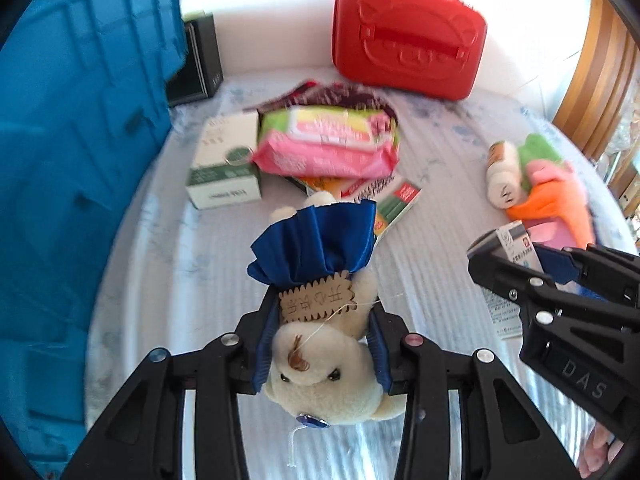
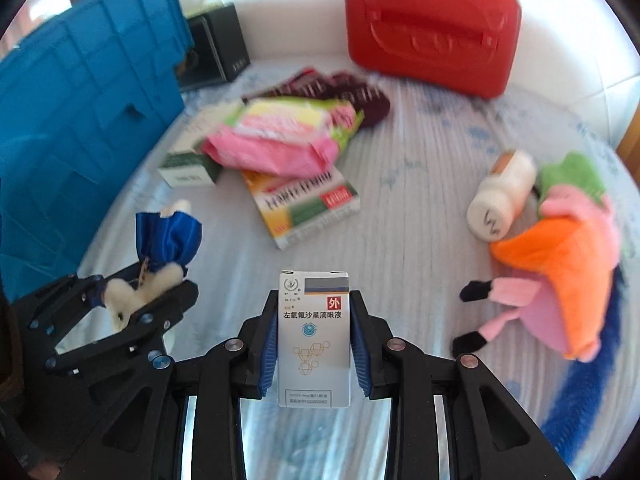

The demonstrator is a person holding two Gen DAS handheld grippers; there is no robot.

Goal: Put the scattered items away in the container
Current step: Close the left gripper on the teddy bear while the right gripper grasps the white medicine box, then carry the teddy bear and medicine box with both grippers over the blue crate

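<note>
Striped bedsheet [image 2: 420, 208]. Blue crate [image 1: 80, 152] left of both fingertips. Left gripper [image 1: 320, 344], nearer, clamps teddy bear [image 1: 320, 368]; right gripper [image 2: 314, 340] clamps medicine box [image 2: 314, 336].

Setting as I see it through wrist cams: home bedroom. Work surface is bed, pale blue-printed sheet [image 2: 420, 240]. White padded headboard [image 2: 292, 8] behind, curved wooden frame [image 1: 592, 76] at the side. Household clutter on sheet: plush toy [image 2: 560, 264], wet-wipe pack [image 1: 328, 144], medicine boxes [image 2: 304, 208], red carry case [image 1: 408, 36].
</note>
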